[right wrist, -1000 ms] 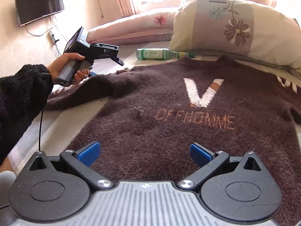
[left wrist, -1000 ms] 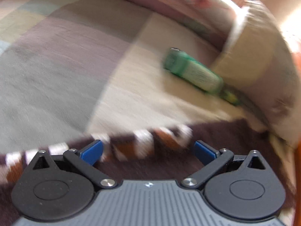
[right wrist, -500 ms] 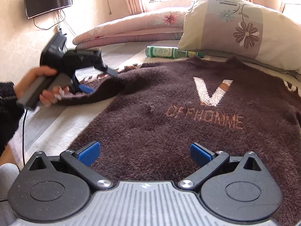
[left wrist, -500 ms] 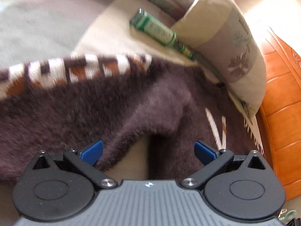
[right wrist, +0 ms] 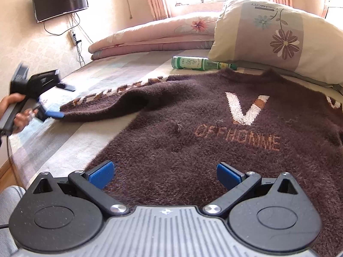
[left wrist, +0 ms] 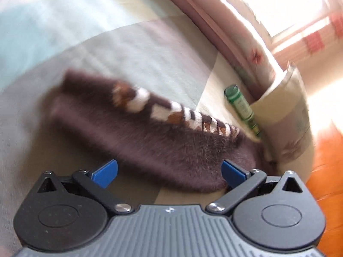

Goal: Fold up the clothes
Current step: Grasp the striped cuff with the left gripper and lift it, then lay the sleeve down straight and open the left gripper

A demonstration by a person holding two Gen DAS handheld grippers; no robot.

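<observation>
Sweater is spread flat on the bed, brown and fuzzy, front side up with a white V and some orange lettering under it. My right gripper hangs low over the bottom edge of it, jaws wide apart, blue pads not pinching anything, fuzz showing in the gap between them.

My left gripper is out at the sleeve. That view is pretty smeared, but the jaws are spread there too and the sleeve runs across just in front of them, cuff end off to the left, with a strip of white and orange blocks along its far edge. In the right camera you can see that same gripper off at the left side with my hand on the grip, and a blue fingertip sits right at the cuff end of the sleeve. Can't tell whether it's actually touching.

Green bottle is lying on its side up by the collar, right beside the flowered pillow. Folded quilt sits further back, TV up on the wall.
</observation>
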